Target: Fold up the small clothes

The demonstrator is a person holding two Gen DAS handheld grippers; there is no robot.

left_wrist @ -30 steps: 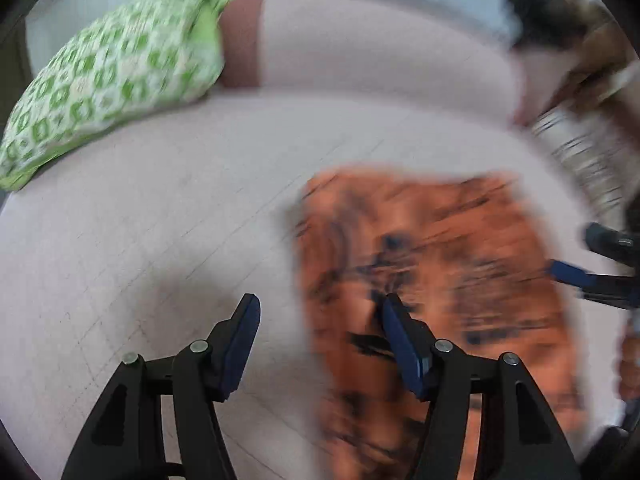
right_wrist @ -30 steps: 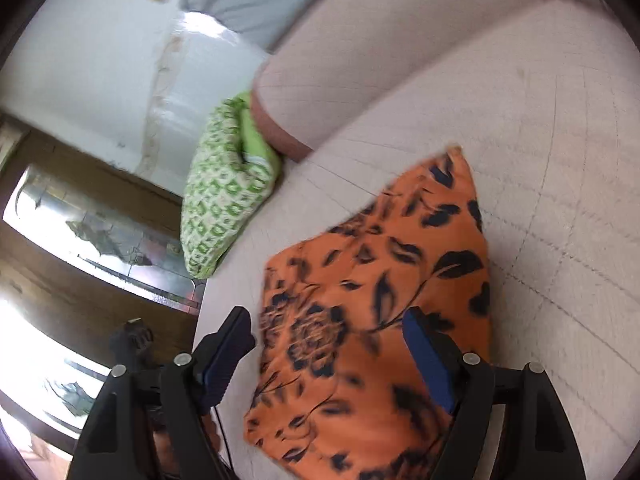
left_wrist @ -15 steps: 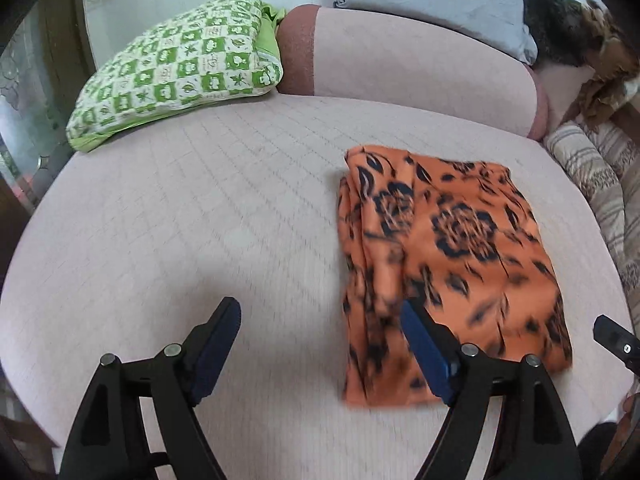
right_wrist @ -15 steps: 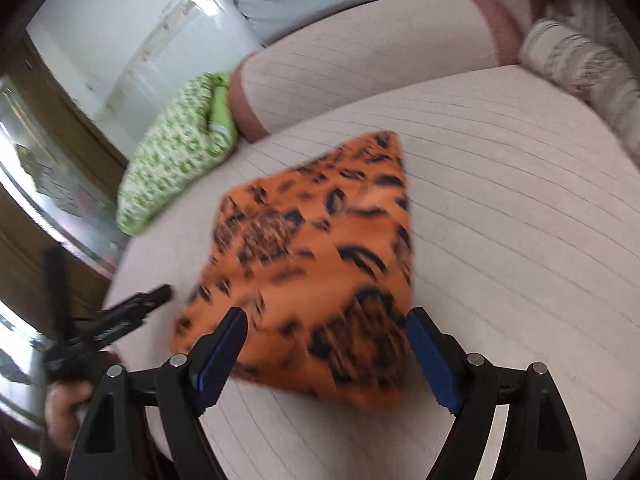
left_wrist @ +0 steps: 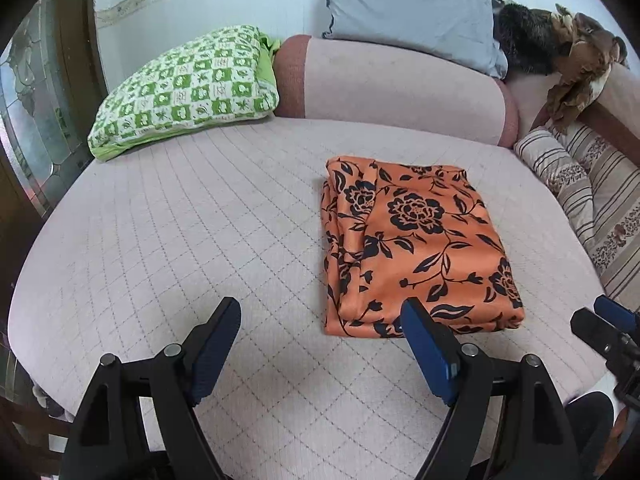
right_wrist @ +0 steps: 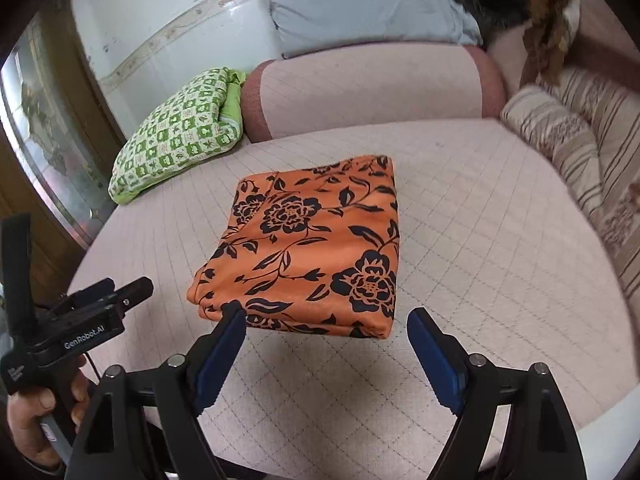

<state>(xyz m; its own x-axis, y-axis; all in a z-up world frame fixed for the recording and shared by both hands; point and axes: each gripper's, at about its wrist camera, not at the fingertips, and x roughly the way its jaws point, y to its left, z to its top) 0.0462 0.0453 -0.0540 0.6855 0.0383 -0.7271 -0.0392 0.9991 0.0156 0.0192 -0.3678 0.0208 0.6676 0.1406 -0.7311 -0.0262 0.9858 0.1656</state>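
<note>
An orange garment with black flowers [left_wrist: 416, 248] lies folded into a neat rectangle on the pink quilted cushion [left_wrist: 180, 248]; it also shows in the right wrist view [right_wrist: 312, 252]. My left gripper [left_wrist: 320, 320] is open and empty, near the front edge, with the garment's near left corner by its right finger. My right gripper [right_wrist: 326, 326] is open and empty, just in front of the garment's near edge. The left gripper also appears at the left of the right wrist view [right_wrist: 120, 292], held in a hand.
A green checked pillow [left_wrist: 184, 88] lies at the back left. A pink bolster [left_wrist: 400, 92] and a grey cushion [left_wrist: 408, 12] stand behind. Striped cushions [left_wrist: 580, 196] line the right side. A dark furry toy [left_wrist: 560, 36] sits at the back right.
Both grippers have drawn back from the garment toward the cushion's front edge. The garment now lies flat and still, with nothing holding it.
</note>
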